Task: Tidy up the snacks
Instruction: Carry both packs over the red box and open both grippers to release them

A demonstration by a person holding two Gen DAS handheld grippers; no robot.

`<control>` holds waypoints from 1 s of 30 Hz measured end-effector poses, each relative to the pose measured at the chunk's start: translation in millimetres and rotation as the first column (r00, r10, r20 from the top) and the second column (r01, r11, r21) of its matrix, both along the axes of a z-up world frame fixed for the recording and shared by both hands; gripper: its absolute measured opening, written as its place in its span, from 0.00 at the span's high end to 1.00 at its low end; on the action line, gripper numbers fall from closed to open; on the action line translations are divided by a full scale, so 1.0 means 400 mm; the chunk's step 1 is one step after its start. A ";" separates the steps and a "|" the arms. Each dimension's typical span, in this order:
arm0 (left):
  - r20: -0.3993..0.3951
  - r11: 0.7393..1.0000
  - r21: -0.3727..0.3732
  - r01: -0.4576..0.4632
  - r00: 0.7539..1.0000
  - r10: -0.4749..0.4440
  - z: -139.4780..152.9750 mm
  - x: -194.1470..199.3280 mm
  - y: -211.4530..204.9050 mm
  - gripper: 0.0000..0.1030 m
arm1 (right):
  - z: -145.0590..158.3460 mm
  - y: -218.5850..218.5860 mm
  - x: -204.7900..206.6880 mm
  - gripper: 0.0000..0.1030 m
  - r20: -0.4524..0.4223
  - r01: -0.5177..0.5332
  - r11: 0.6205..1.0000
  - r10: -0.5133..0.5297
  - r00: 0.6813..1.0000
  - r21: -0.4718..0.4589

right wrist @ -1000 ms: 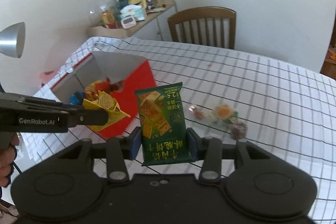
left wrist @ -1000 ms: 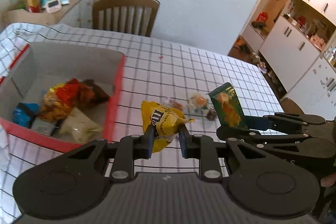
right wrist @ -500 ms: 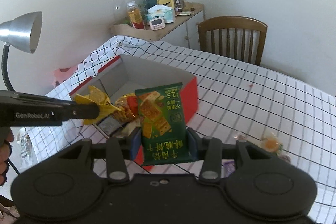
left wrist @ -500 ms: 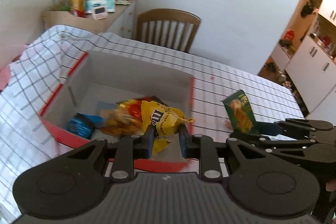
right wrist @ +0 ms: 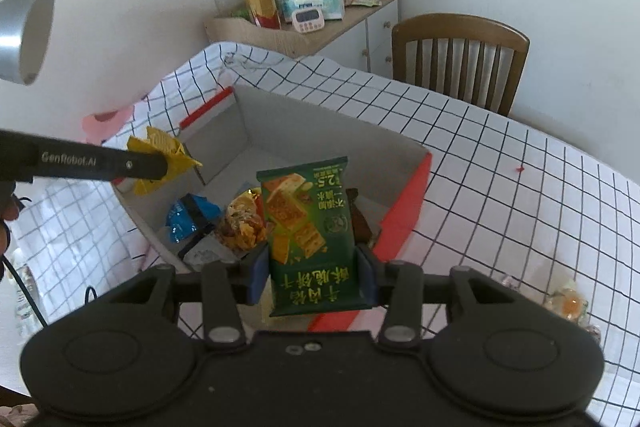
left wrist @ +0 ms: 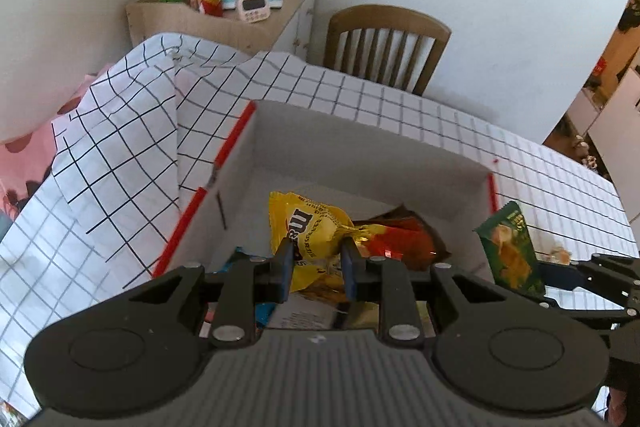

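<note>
A worktop (left wrist: 400,115) covered in a white cloth with a black grid carries a red-sided cardboard box (left wrist: 360,155), with a wooden chair (left wrist: 384,43) and a cluttered side cabinet (left wrist: 224,15) against the far wall. A second ago both grippers were over open cloth to the right of the box; now both hang over it, and the loose sweets (right wrist: 568,303) have slid to the right edge of the right wrist view.

The left gripper (left wrist: 316,269) has its fingers clamped on a yellow snack bag (left wrist: 308,227), which lies above the box interior, its long axis running away from the camera. The right gripper (right wrist: 312,273) pinches a green cracker packet (right wrist: 310,223) by its sides, upright, print upside down, over the box's near right corner.

The gripper bodies hide the near wall of the box. The snacks inside, a blue packet (right wrist: 188,219) and a red-and-yellow one (left wrist: 400,239) among them, are partly covered.
</note>
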State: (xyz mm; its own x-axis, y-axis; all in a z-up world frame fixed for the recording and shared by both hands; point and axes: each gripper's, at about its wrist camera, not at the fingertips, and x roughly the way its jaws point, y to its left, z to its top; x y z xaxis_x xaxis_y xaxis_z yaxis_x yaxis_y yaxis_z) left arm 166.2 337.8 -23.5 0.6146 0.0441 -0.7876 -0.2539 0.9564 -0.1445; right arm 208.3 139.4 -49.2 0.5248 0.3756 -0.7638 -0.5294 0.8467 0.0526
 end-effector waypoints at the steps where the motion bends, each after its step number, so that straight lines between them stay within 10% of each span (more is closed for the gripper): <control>1: -0.007 1.000 0.001 0.000 1.000 0.000 -0.007 0.008 0.008 0.77 | -0.007 0.010 0.006 0.58 -0.003 0.003 1.000 -0.003 1.000 -0.007; 30: -0.210 0.996 -0.005 0.084 0.974 -0.083 -0.183 0.149 0.042 0.76 | -0.123 0.147 0.057 0.56 -0.075 0.002 0.992 -0.011 0.997 -0.129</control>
State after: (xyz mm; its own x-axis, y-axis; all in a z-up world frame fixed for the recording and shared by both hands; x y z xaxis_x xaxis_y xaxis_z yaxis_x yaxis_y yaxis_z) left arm 226.0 354.5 -96.7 0.4377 0.0025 -0.8991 -0.1970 0.9760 -0.0932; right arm 231.3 198.1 -98.6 0.4660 0.2681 -0.8432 -0.5225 0.8524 -0.0177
